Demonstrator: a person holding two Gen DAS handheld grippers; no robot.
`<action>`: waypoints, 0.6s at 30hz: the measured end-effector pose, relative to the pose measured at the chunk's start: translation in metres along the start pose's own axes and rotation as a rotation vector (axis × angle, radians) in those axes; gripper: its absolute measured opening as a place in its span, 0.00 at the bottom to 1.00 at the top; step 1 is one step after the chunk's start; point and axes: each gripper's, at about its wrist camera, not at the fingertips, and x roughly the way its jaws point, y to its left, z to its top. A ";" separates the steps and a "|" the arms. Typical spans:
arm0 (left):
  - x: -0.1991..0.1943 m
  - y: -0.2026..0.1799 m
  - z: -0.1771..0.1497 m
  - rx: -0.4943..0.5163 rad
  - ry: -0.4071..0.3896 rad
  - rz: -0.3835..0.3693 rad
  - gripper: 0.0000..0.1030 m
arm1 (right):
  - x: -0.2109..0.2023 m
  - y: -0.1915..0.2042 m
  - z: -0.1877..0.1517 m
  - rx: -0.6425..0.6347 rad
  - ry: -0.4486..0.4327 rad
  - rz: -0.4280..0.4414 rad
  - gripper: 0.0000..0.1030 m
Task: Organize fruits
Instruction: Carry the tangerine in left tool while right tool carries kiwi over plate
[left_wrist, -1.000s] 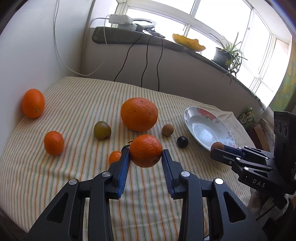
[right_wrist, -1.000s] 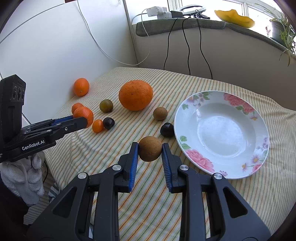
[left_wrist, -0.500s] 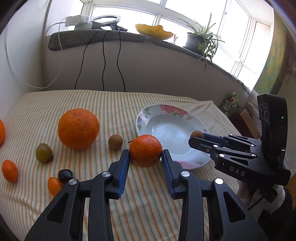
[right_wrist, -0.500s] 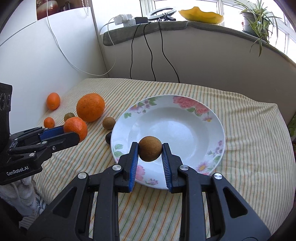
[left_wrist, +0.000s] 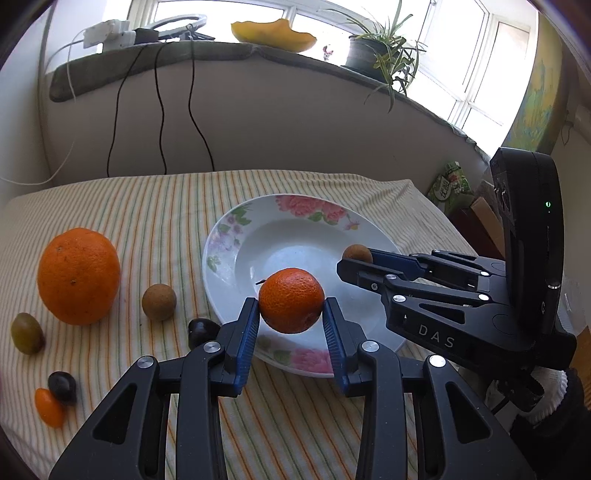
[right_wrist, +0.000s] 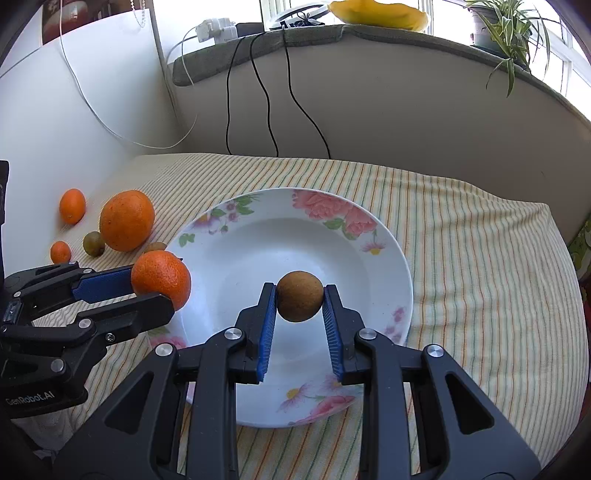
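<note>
My left gripper (left_wrist: 291, 317) is shut on a small mandarin (left_wrist: 291, 300) and holds it above the near left rim of the white flowered plate (left_wrist: 236, 229). My right gripper (right_wrist: 299, 306) is shut on a round brown fruit (right_wrist: 300, 301) and holds it above the middle of the plate (right_wrist: 388, 243). The mandarin also shows in the right wrist view (right_wrist: 161, 276), and the brown fruit in the left wrist view (left_wrist: 356, 253). The plate holds no fruit.
On the striped cloth (left_wrist: 147, 206) left of the plate lie a large orange (left_wrist: 78, 275), a brown fruit (left_wrist: 159, 302), a green fruit (left_wrist: 26, 332), two dark fruits (left_wrist: 201, 330), a small orange fruit (left_wrist: 48, 406) and others. Cables hang on the back wall.
Both grippers have moved with their fruits toward the plate. The mandarin is now over the plate's near left rim and the brown fruit is further over its middle.
</note>
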 end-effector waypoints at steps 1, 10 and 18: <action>0.002 -0.001 0.000 0.001 0.003 -0.001 0.33 | 0.001 -0.001 0.000 0.002 0.001 0.000 0.26; 0.005 -0.001 -0.001 0.004 0.009 0.001 0.33 | 0.004 0.001 0.000 -0.009 0.008 -0.003 0.26; 0.004 -0.004 -0.002 0.018 0.011 0.010 0.34 | 0.000 0.001 0.000 -0.001 -0.003 -0.022 0.38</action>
